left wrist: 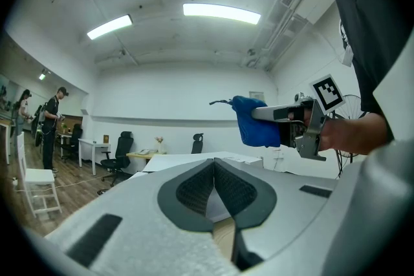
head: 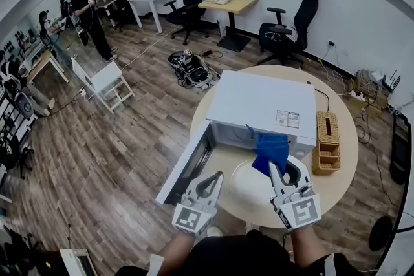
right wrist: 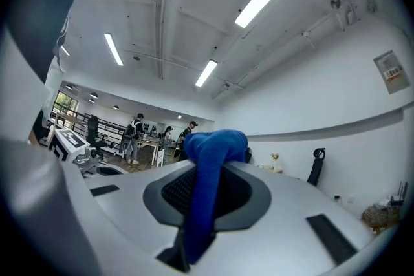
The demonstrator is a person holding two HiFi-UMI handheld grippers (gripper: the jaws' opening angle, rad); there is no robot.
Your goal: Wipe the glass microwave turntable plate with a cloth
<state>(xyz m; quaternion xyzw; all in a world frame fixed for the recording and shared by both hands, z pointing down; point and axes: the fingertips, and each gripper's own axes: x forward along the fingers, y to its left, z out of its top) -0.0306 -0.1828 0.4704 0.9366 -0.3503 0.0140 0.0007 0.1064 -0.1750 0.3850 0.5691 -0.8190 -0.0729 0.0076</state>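
Note:
The glass turntable plate (head: 249, 189) lies flat on the round wooden table (head: 336, 185), in front of the white microwave (head: 259, 103). My right gripper (head: 277, 165) hangs over the plate's far right part, shut on a blue cloth (head: 270, 150) that bunches above its tips. The right gripper view shows the cloth (right wrist: 210, 165) draped between the closed jaws of that gripper (right wrist: 206, 187). My left gripper (head: 218, 174) hovers at the plate's left rim, jaws together and empty. From the left gripper (left wrist: 213, 165) I see the right gripper (left wrist: 275, 114) holding the cloth (left wrist: 255, 123) raised.
The microwave door (head: 187, 165) stands open to the left, past the table edge. A wicker organiser box (head: 326, 142) sits right of the microwave. Office chairs, desks and a white stool stand farther off; a person (head: 87, 13) is at the far left.

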